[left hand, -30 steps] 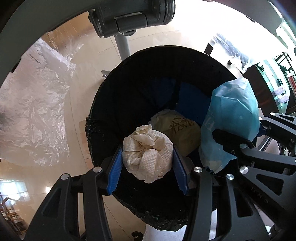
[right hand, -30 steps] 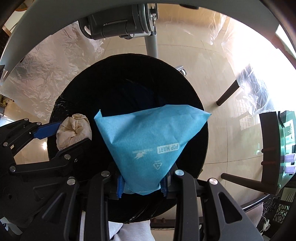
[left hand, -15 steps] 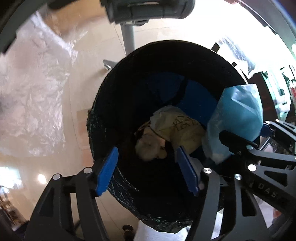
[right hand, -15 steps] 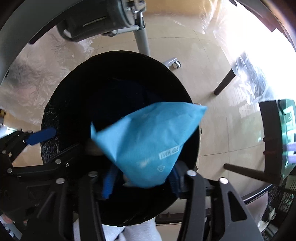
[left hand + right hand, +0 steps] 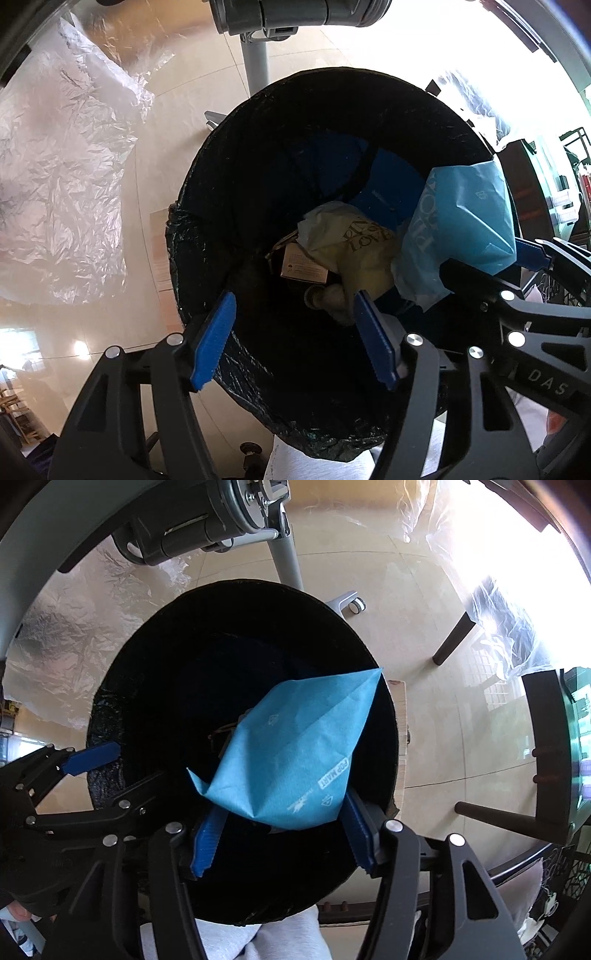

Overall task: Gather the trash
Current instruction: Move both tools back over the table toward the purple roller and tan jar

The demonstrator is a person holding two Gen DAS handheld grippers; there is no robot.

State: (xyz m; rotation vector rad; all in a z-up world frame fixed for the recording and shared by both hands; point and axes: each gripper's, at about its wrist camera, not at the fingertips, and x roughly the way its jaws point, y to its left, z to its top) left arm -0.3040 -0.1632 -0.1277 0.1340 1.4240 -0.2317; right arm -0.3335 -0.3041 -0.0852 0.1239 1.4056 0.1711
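A black-lined trash bin (image 5: 221, 206) fills both views from above. Inside lie a yellowish printed bag (image 5: 354, 243), a small brown box (image 5: 303, 266) and other dark-blue trash. My left gripper (image 5: 295, 339) is open and empty over the bin's mouth. A light blue Pop Mart bag (image 5: 295, 753) hangs between the spread blue fingers of my right gripper (image 5: 280, 834), over the bin (image 5: 155, 672); it also shows at the right of the left wrist view (image 5: 465, 225). The right jaws stand wide apart and the bag looks loose between them.
Crumpled clear plastic sheeting (image 5: 62, 170) lies on the tiled floor left of the bin. A grey wheeled chair base (image 5: 347, 602) stands behind the bin. Dark furniture legs (image 5: 454, 638) and a glass-topped table (image 5: 554, 738) are to the right.
My left gripper opened and the crumpled white paper wad fell into the bin. My right gripper opened wide and the blue bag slid and tilted downward.
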